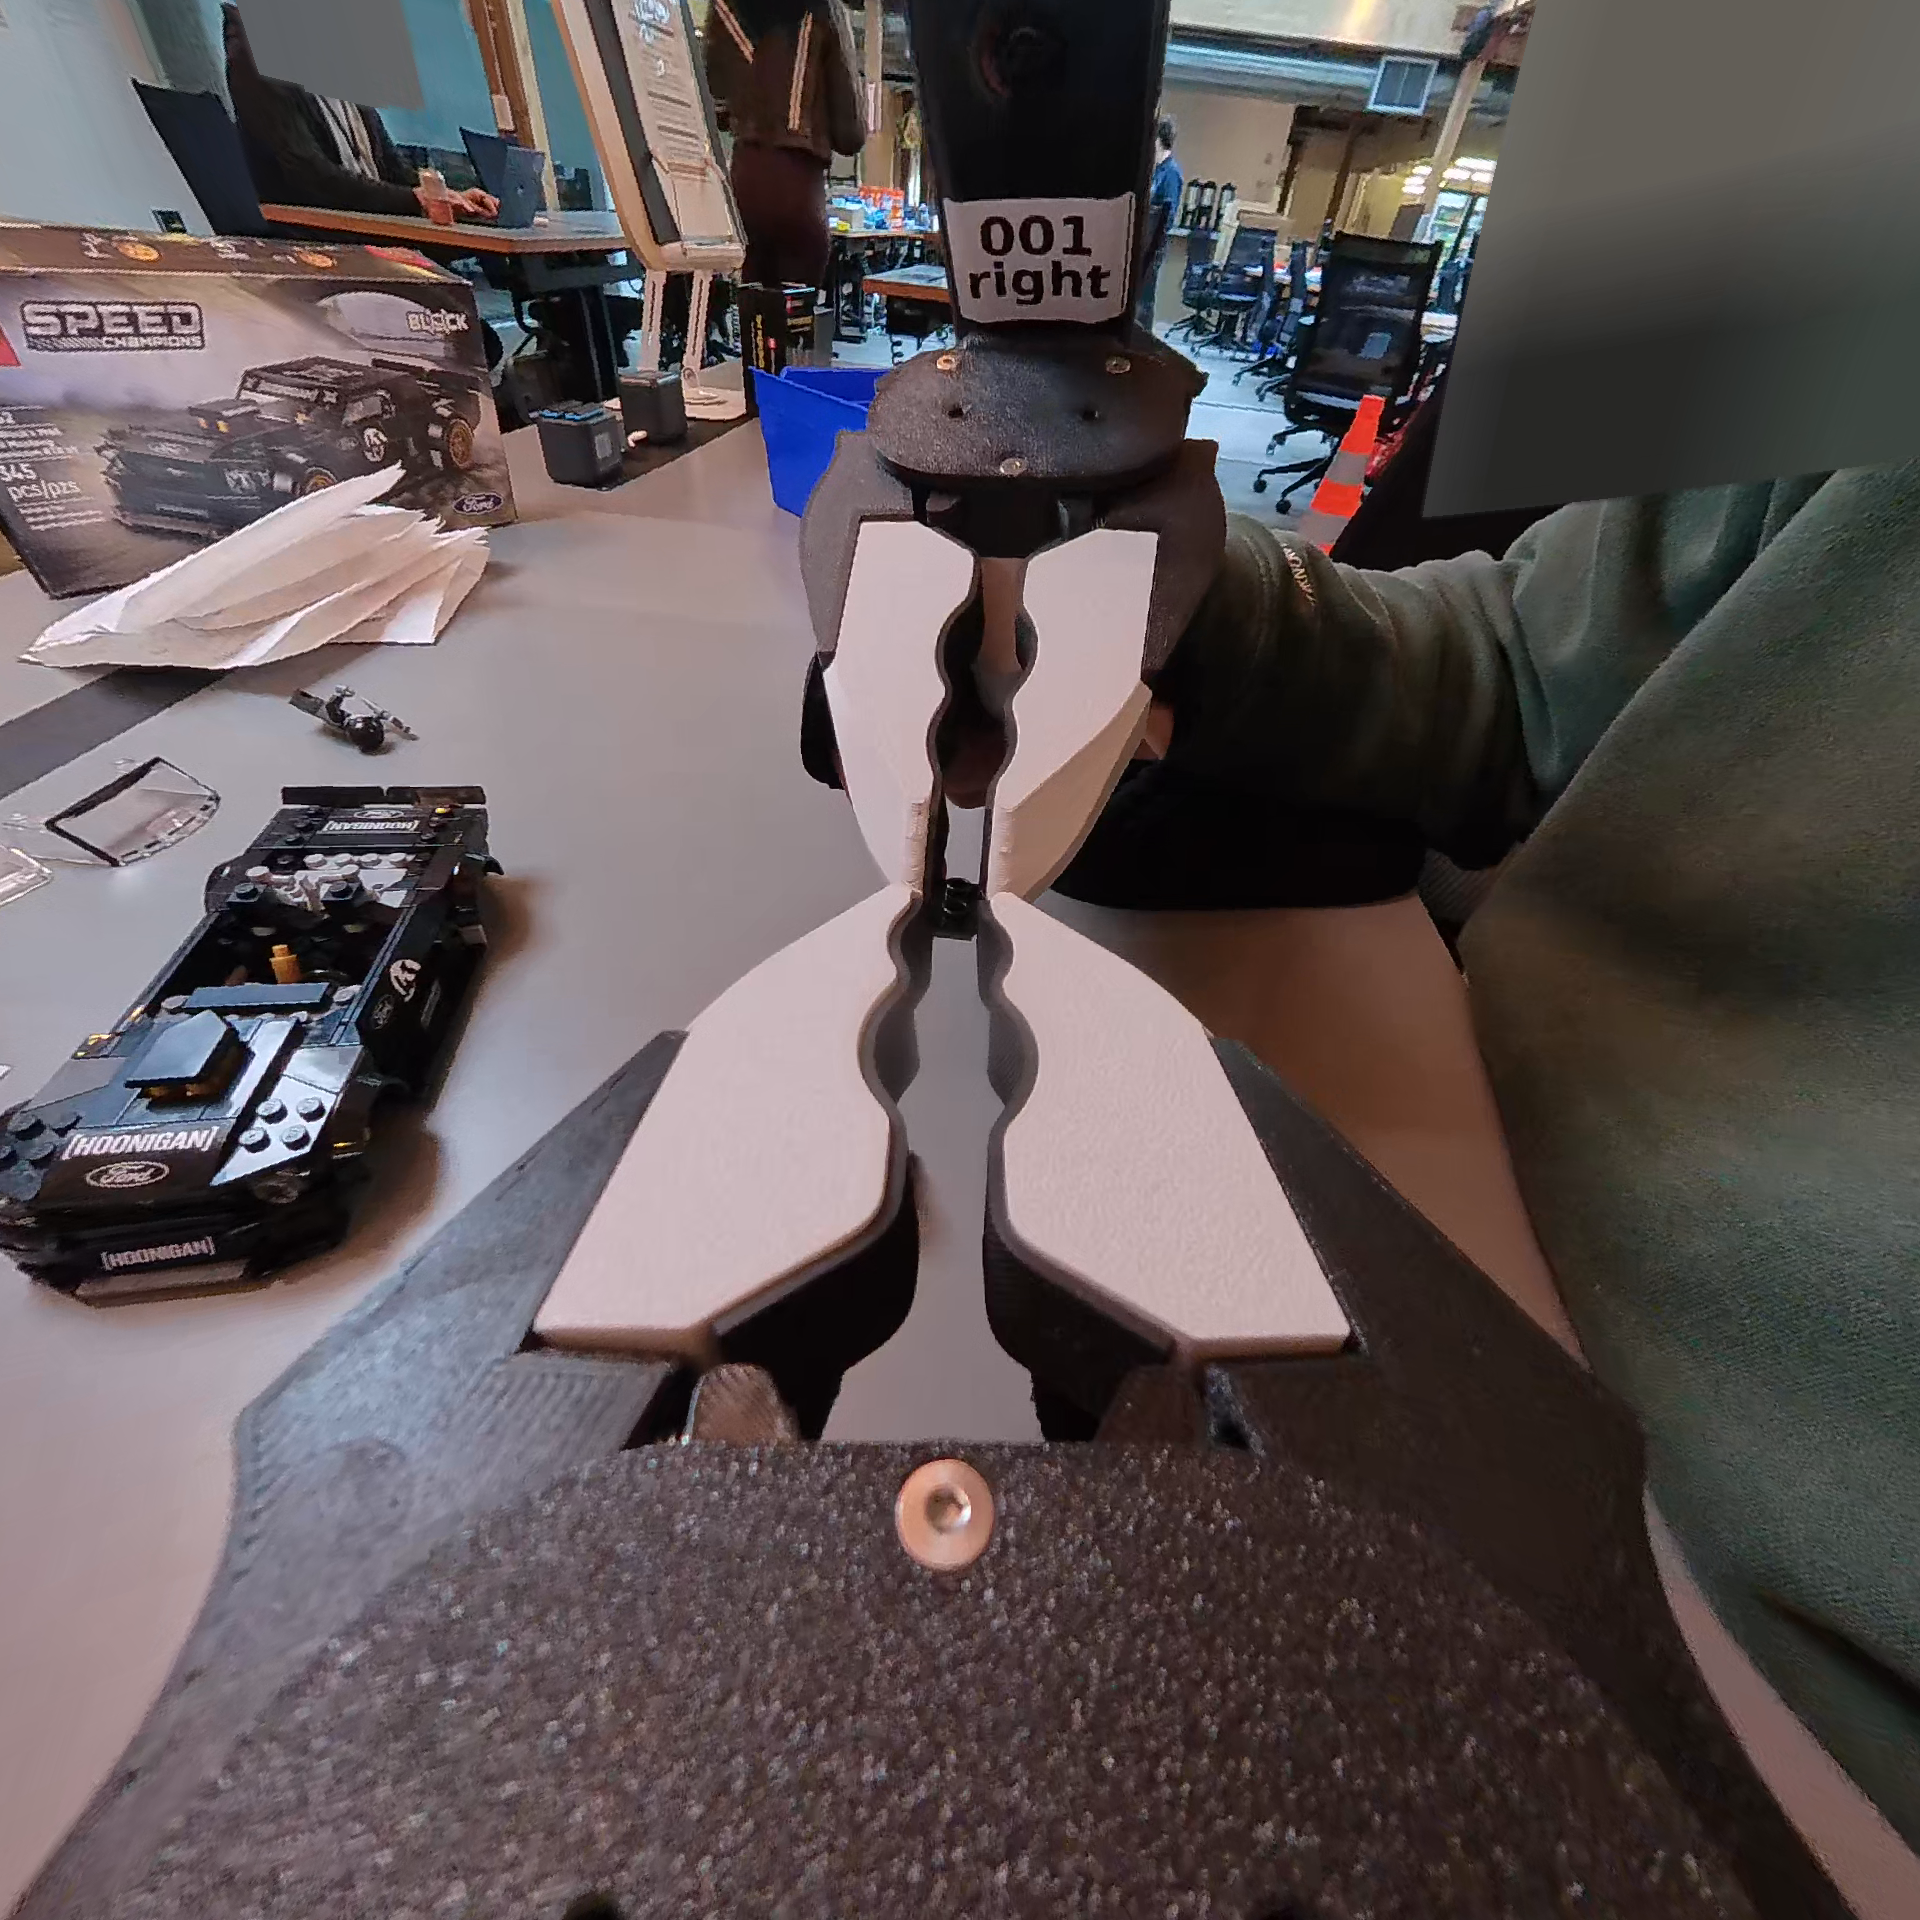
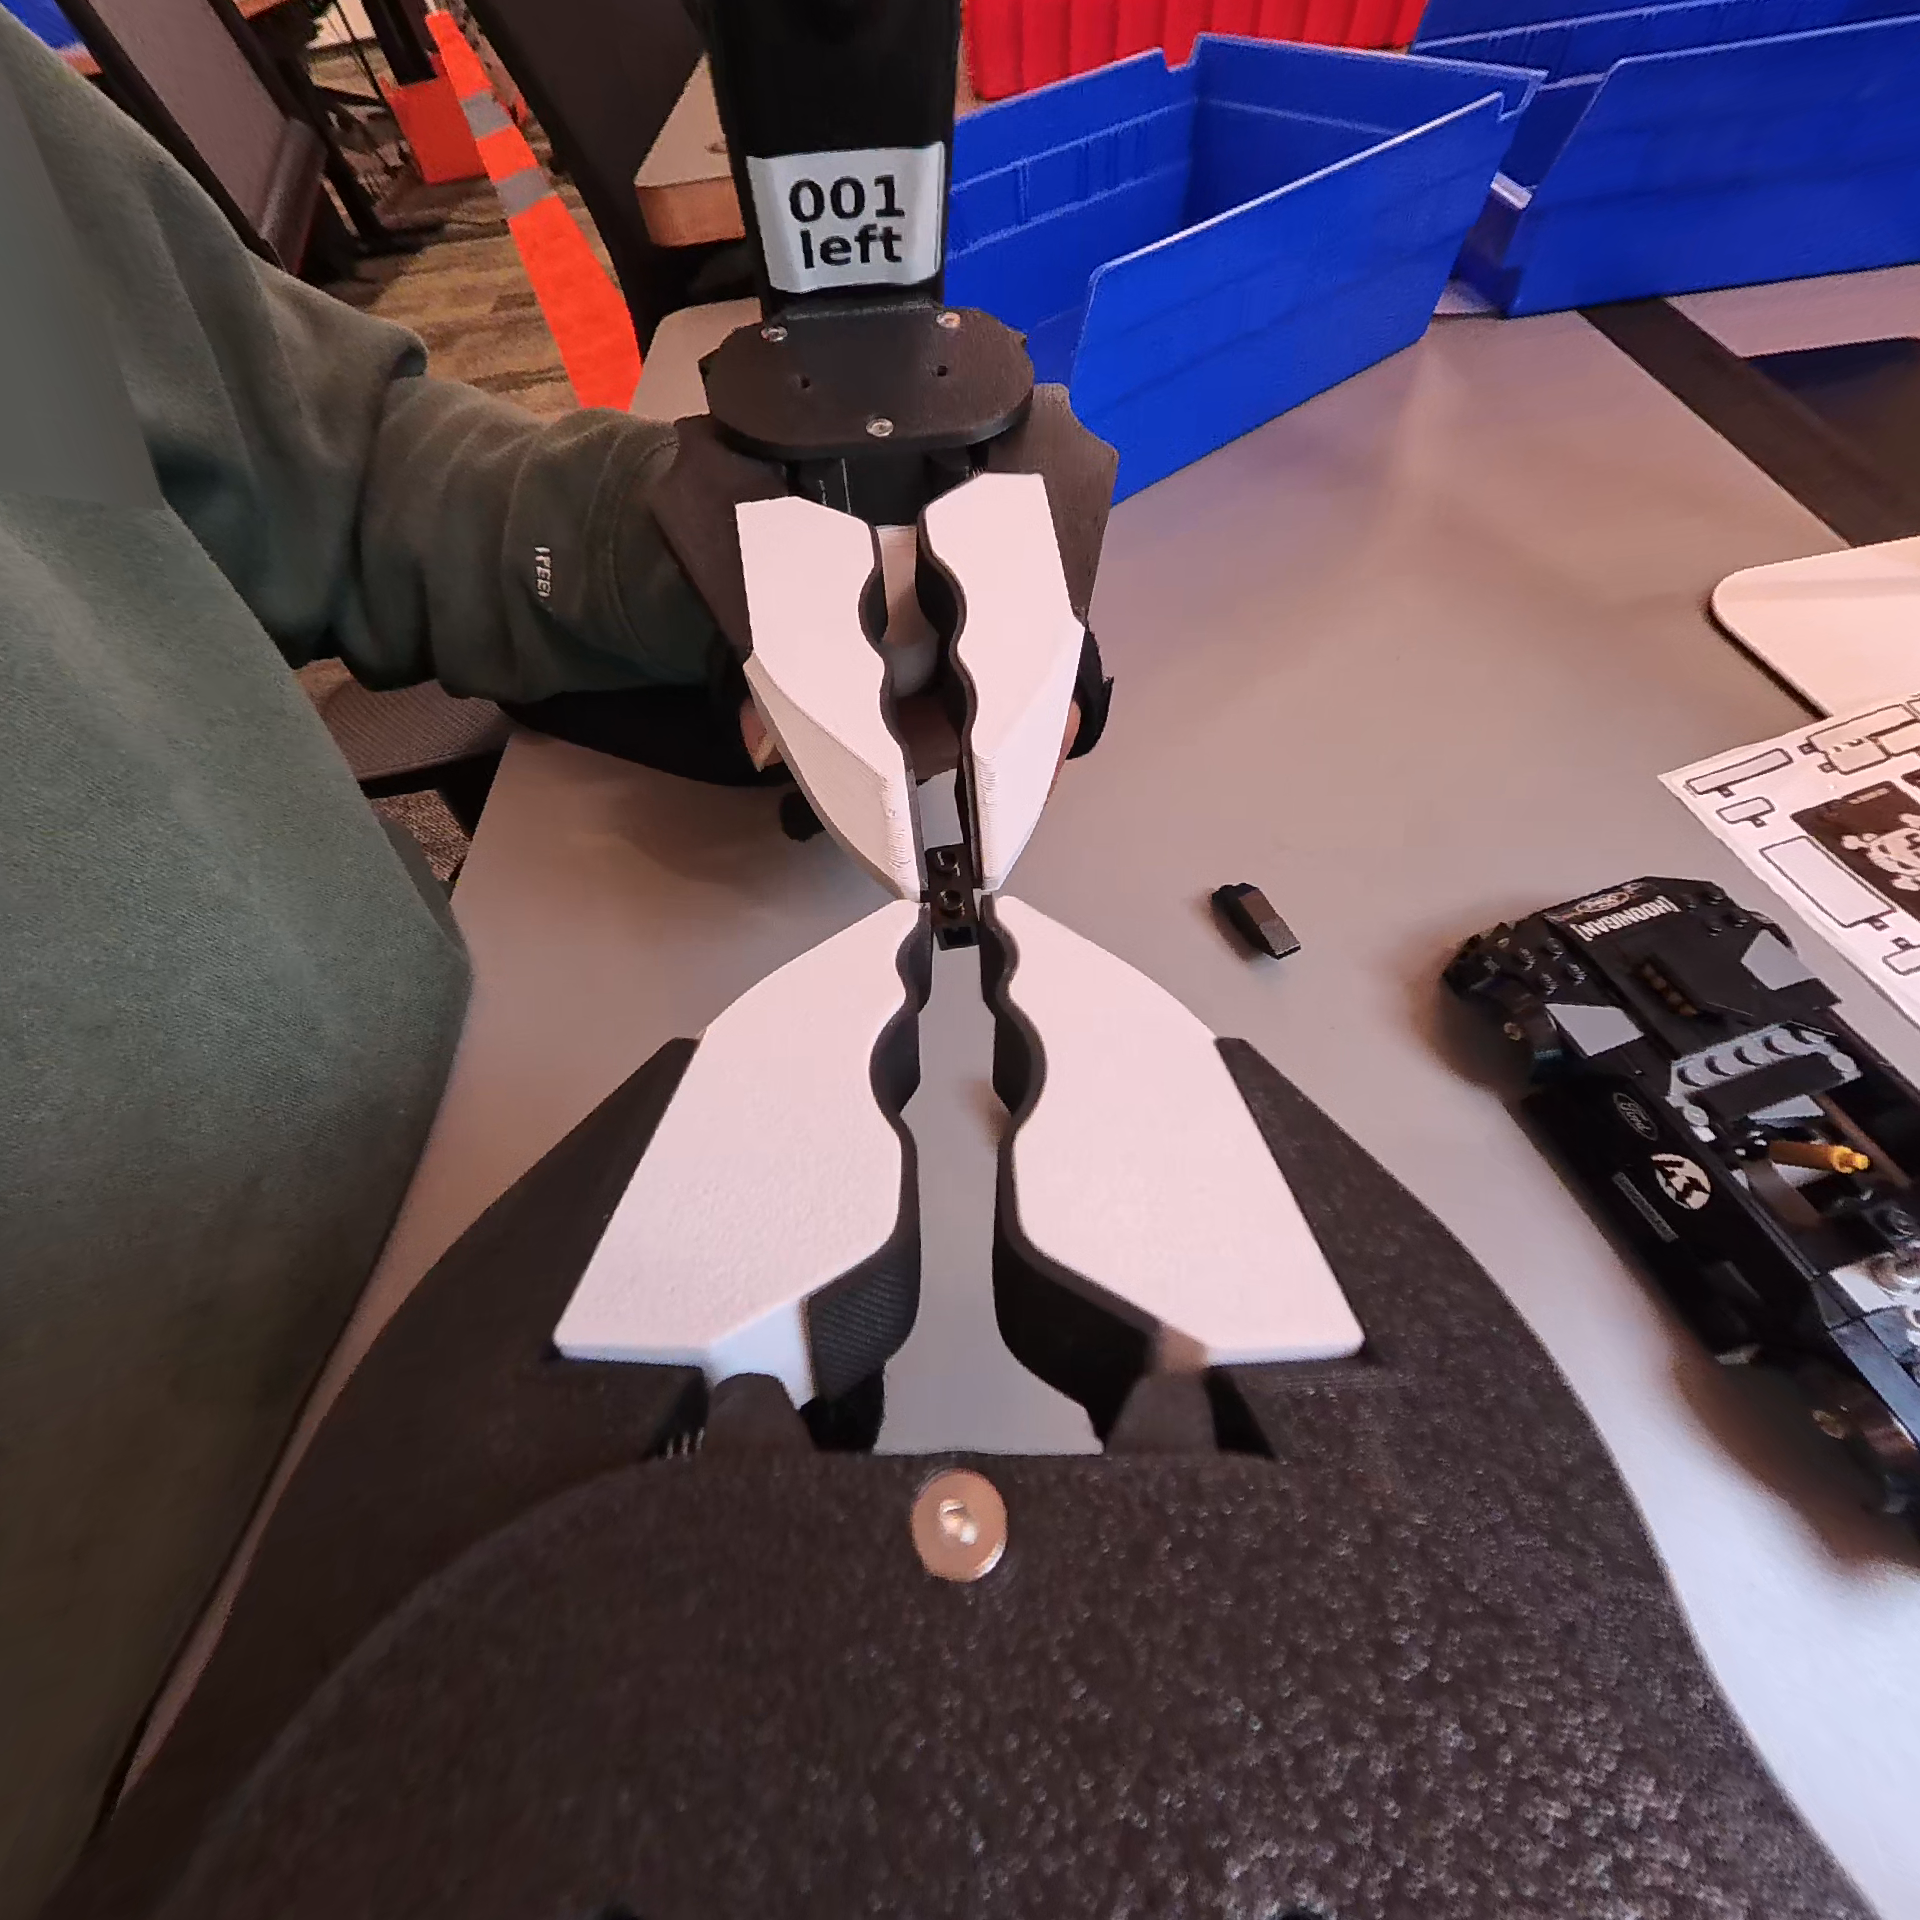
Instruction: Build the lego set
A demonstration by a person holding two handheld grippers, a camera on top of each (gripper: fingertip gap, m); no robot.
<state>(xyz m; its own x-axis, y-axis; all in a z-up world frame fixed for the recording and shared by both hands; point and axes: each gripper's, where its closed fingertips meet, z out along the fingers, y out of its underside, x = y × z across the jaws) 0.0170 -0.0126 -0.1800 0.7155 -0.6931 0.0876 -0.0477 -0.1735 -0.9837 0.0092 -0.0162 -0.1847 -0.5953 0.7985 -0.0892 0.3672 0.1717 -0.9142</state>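
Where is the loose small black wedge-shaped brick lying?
In the right wrist view, the small black wedge-shaped brick lies alone on the grey table, right of the meeting tool tips, left of the black car model.

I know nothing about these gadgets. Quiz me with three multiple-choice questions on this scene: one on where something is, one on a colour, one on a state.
1. Where is the small black piece?
A. On the car
B. Between the tips of both hand-held grippers
C. In a bin

2. What colour are the storage bins?
A. Blue
B. Yellow
C. Green

3. How is the black lego car?
A. Boxed
B. Fully roofed
C. Open on top, unfinished

Answers: 1 B, the left hand-held gripper and right hand-held gripper meet on it. 2 A, their walls are blue. 3 C, its interior shows.
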